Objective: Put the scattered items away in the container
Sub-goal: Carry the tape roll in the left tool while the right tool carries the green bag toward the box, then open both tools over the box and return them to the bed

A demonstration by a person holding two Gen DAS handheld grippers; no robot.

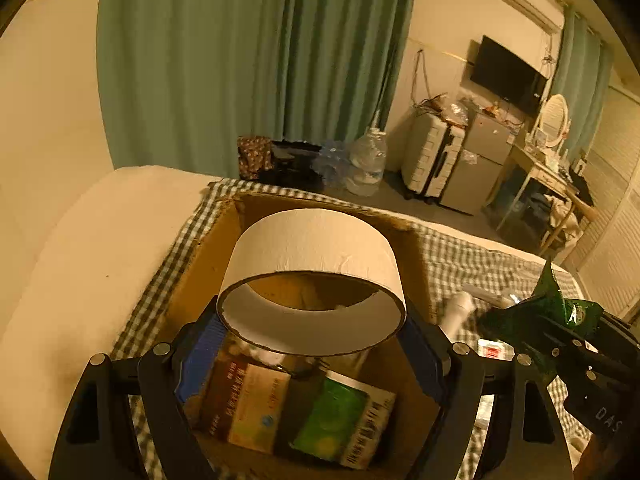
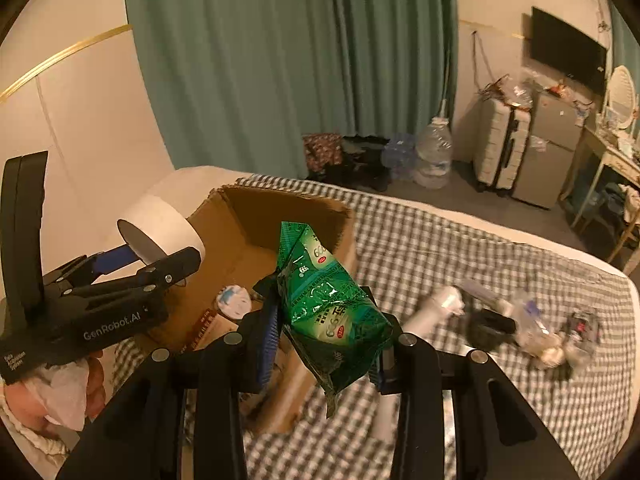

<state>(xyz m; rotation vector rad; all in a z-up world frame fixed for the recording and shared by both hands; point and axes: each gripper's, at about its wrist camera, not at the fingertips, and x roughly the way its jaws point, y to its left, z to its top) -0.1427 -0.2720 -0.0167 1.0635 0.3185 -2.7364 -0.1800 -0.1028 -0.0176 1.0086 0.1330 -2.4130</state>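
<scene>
The left gripper [image 1: 312,344] has its jaws clamped wide on a white tape roll [image 1: 314,276], hanging over the open cardboard box [image 1: 416,248] on the bed. The right gripper [image 2: 326,344] has its jaws clamped on a green packet [image 2: 332,304], beside the box's near wall. More items [image 2: 520,320], blurred, probably bottles, lie scattered on the checked blanket [image 2: 460,248]. Released here, the packet could fall outside the box; the roll could bounce off the boxes [image 1: 256,404] inside.
</scene>
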